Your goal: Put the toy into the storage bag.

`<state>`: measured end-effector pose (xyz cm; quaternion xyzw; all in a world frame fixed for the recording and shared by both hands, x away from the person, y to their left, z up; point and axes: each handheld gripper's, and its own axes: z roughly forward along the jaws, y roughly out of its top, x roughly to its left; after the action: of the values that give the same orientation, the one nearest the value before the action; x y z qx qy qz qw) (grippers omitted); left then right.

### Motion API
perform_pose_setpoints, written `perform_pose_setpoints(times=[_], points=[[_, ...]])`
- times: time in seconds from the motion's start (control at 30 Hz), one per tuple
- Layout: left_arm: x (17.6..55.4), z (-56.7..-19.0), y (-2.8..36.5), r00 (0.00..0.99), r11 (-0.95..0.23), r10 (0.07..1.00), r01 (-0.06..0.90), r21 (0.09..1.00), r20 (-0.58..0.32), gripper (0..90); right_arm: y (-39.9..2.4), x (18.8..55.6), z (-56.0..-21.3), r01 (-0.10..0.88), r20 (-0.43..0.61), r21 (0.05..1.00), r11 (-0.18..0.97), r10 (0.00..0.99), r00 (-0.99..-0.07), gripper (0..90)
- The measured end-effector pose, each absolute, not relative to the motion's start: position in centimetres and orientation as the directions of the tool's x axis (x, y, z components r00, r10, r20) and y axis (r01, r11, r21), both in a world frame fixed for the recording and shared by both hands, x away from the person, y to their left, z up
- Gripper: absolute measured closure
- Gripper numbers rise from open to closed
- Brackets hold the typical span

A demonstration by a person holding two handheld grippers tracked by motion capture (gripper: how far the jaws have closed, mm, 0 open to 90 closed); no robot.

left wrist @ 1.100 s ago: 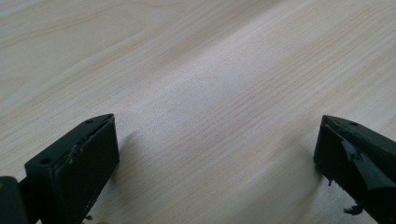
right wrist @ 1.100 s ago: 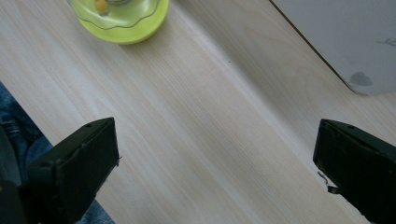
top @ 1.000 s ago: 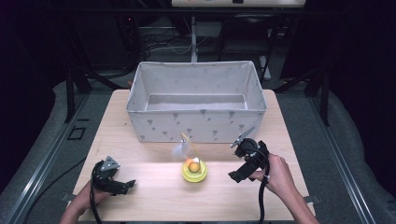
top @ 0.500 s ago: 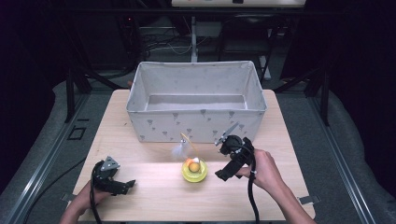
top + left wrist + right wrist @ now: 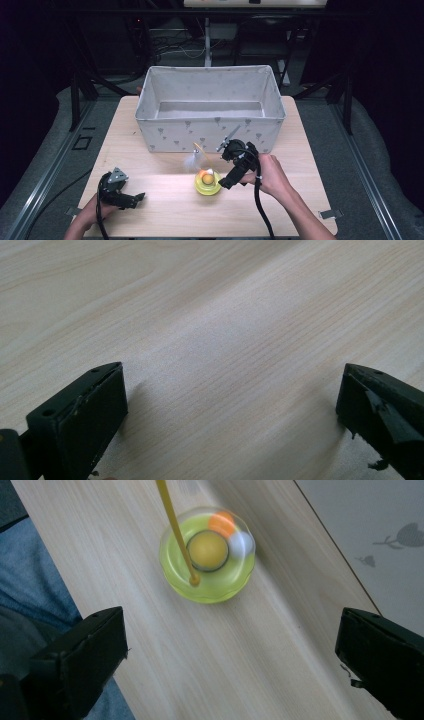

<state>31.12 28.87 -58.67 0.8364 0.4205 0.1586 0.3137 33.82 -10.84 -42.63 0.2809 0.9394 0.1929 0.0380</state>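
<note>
A round yellow-green toy (image 5: 208, 182) with an orange ball under a clear dome sits on the wooden table (image 5: 165, 210), a thin yellow wand with a feathery tip (image 5: 196, 156) rising from it. In the right gripper view the toy (image 5: 207, 555) lies ahead of the jaws, slightly blurred. My right gripper (image 5: 225, 183) is open just right of the toy, nothing between its fingers (image 5: 80, 665). My left gripper (image 5: 135, 198) rests open at the front left, over bare wood (image 5: 225, 350).
A grey fabric bin (image 5: 210, 132) with a small tree print stands open behind the toy; its wall (image 5: 380, 535) shows at the right of the right gripper view. Dark floor and metal frames surround the table.
My right gripper has moved left and slightly forward toward the toy, from the table's right side to just beside it. The left gripper has stayed put.
</note>
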Motion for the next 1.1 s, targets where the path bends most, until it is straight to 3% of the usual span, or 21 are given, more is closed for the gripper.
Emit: perform_pose_setpoints(times=[0.33,0.57,0.7,0.73,0.87,1.1], points=[[31.1,-58.7,28.9,0.596,-0.45,0.803,0.604,0.658,0.001,0.0,-9.1,34.6,-41.9,0.491,0.036,0.367,0.79,0.515,-0.856,3.7],[31.1,-58.7,28.9,0.596,-0.45,0.803,0.605,0.657,0.001,0.0,-7.6,35.2,-41.5,0.468,0.037,0.341,0.816,0.485,-0.874,16.4],[31.1,-58.7,28.9,0.596,-0.45,0.803,0.604,0.657,0.001,0.0,-7.1,35.5,-41.4,0.454,0.029,0.333,0.826,0.472,-0.881,26.0],[31.1,-58.7,28.9,0.597,-0.45,0.802,0.604,0.658,0.001,0.0,-6.8,35.7,-41.3,0.448,0.027,0.326,0.833,0.465,-0.885,33.8],[31.1,-58.7,28.9,0.597,-0.45,0.803,0.604,0.658,0.001,0.0,-6.2,35.9,-41.0,0.429,0.021,0.313,0.848,0.445,-0.895,50.2],[31.1,-58.7,28.9,0.597,-0.45,0.802,0.604,0.658,0.001,0.0,-5.6,35.8,-40.6,0.407,-0.005,0.279,0.87,0.425,-0.905,63.8]])
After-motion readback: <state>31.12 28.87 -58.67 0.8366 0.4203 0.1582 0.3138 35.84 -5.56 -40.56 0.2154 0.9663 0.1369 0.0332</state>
